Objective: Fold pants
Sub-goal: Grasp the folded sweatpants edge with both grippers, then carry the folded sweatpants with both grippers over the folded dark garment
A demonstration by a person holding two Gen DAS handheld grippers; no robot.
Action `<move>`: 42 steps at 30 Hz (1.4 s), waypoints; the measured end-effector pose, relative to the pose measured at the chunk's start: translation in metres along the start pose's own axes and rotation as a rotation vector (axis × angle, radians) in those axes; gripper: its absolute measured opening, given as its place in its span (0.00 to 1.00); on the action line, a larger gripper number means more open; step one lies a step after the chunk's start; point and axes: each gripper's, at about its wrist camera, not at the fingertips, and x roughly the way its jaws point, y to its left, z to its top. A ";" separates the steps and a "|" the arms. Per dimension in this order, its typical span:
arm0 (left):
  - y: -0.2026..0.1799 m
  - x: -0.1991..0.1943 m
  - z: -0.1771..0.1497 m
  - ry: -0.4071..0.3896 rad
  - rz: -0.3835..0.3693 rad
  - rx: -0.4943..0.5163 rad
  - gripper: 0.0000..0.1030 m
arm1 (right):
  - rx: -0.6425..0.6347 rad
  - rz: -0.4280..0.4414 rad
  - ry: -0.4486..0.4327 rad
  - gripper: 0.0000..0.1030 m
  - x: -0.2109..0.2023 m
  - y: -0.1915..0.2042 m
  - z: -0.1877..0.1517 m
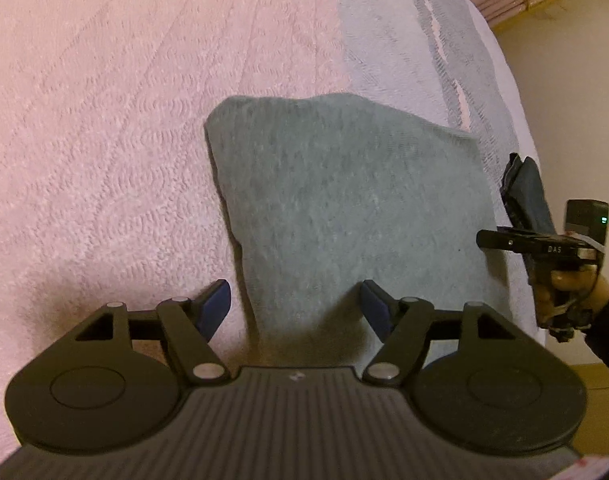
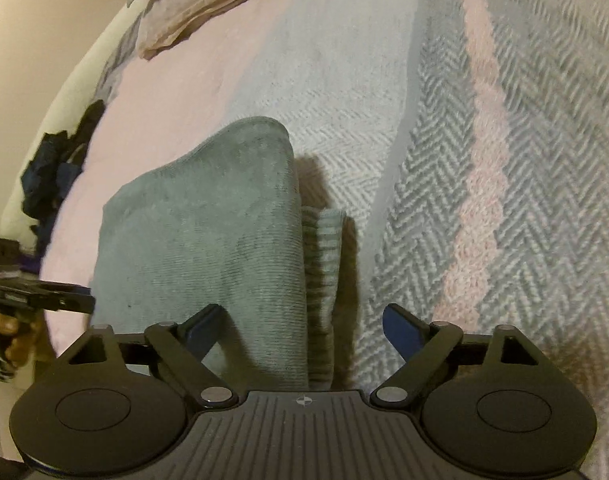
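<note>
Pale pink and grey herringbone blankets cover the bed [image 1: 104,120], and the grey-green pants [image 1: 344,200] lie folded into a compact stack on it, straddling the line where the pink blanket meets the grey one. On the pants' near edge, the left hand-held gripper [image 1: 294,306] hovers with its blue-padded fingers spread apart, one pad over the pink blanket beside the pants and the other above the cloth, holding nothing. At the pants' other near corner, the right hand-held gripper [image 2: 300,326] is likewise spread wide and empty, with the ribbed cuff [image 2: 322,264] of the pants showing between its fingers. Beyond the pants, toward the bed's far edge, beige cloths [image 2: 208,4] lie crumpled, and dark clothing [image 2: 52,176] sits off the bed's side.
</note>
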 end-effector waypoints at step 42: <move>-0.008 0.046 0.026 0.098 -0.147 0.080 0.63 | 0.306 0.165 -0.132 0.43 0.000 -0.020 -0.058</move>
